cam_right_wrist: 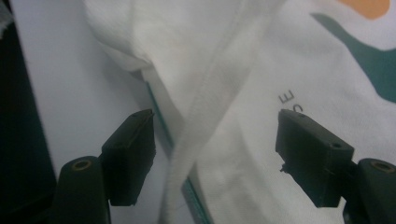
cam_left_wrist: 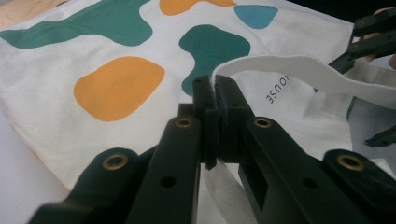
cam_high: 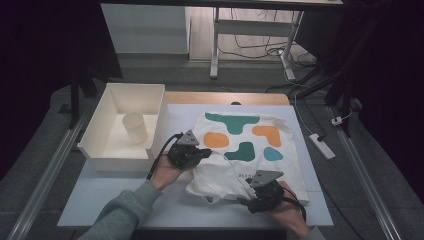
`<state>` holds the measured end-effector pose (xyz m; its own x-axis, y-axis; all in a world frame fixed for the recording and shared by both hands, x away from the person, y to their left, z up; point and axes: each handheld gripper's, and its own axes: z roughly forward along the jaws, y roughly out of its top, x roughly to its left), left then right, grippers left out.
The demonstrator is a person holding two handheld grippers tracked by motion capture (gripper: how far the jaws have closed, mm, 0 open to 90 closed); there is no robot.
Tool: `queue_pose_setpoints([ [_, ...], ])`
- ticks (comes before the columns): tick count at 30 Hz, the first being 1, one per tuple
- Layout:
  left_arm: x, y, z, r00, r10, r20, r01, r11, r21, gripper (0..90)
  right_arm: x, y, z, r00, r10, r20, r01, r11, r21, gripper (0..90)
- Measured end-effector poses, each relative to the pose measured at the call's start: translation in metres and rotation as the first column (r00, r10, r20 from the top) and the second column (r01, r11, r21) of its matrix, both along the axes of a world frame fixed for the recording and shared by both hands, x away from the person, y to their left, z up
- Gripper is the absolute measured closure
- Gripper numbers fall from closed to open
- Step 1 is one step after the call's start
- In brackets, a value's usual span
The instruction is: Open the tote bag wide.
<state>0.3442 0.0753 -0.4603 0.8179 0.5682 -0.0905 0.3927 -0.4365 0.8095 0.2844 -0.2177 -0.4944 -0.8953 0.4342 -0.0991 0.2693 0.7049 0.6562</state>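
The left claw (cam_left_wrist: 215,100) is being kept fully closed on the white strap (cam_left_wrist: 299,70) of the tote bag (cam_high: 245,150), the webbing being pinched between its black jaws and arching away toward the other claw. The right claw (cam_right_wrist: 215,154) is being held wide open over the bag's near edge, with a second length of strap (cam_right_wrist: 205,121) lying between its jaws but not being pressed by either pad; nothing is being gripped there yet.

As a judgement, the work is being read as an early stage of handling the bag by its handles: one handle is already being held, while the other is only being approached, and any lifting, opening or moving of the bag is still being left undone.

The bag is lying flat on the white worktop (cam_high: 100,200), right of the cream bin (cam_high: 100,140) in which a small cup (cam_high: 135,127) is standing. Its printed face of green, orange and blue blotches is being shown upward. Its long axis is running from the person toward the far edge, with the mouth and straps pointing back at the person and the closed bottom pointing away
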Motion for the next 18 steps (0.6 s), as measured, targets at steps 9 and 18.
queue_pose_setpoints([
  [9, 0.001, 0.000, -0.002, 1.0000, 0.002, -0.005, -0.002, 1.0000, 0.005, 86.8, 0.005, -0.001, -0.007, 0.9999, 0.013, -0.003, -0.013, 0.999, -0.033, 66.8],
  [18, -0.004, -0.002, -0.002, 0.9995, -0.027, -0.019, 0.027, 0.9996, -0.001, 70.3, 0.004, -0.003, 0.003, 0.9993, 0.009, 0.037, -0.009, 1.000, 0.001, 88.0],
])
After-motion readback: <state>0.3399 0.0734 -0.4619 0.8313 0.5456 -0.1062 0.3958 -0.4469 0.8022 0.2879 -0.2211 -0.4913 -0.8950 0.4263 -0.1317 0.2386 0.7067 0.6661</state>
